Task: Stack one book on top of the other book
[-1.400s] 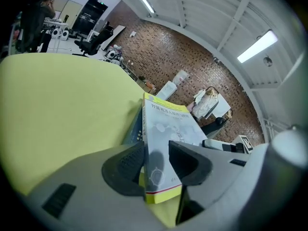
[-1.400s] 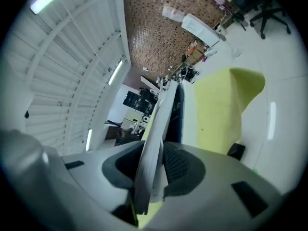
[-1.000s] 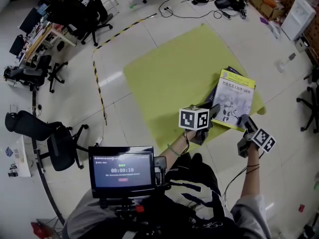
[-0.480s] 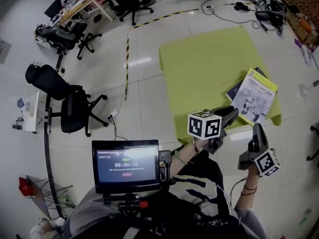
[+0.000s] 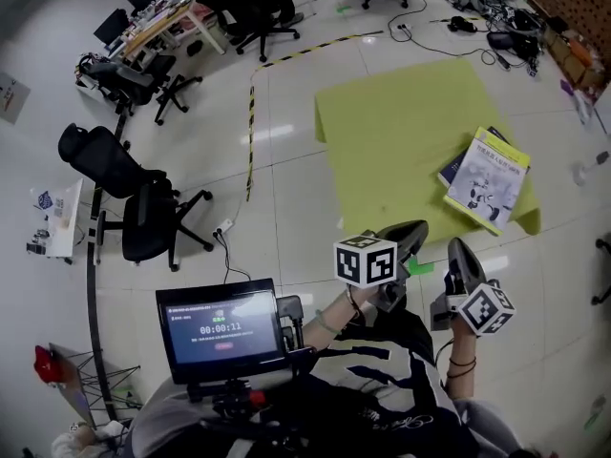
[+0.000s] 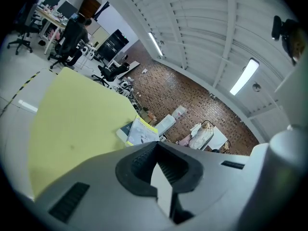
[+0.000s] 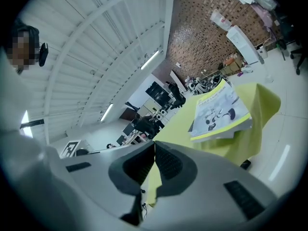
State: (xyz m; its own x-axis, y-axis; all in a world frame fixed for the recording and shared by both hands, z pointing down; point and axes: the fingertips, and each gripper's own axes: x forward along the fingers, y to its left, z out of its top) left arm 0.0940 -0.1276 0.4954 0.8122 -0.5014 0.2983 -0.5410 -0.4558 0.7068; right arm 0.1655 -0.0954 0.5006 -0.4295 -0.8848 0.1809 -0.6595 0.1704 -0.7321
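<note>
Books, two, stacked: upper book [image 5: 489, 177], white cover edged in yellow, lies askew on the dark-blue lower book [image 5: 454, 166], whose corner shows at its 10 o'clock. Location: yellow-green tabletop [image 5: 391, 122], toward its 4 o'clock corner in the head view. Left claw [image 5: 413, 231]: pads pressed together, having just been closing, nothing between them; near the tabletop's 6 o'clock edge. Right claw [image 5: 455, 248]: also pressed together after just closing, empty; at 3 o'clock of the left claw, well apart from the stack.
</note>
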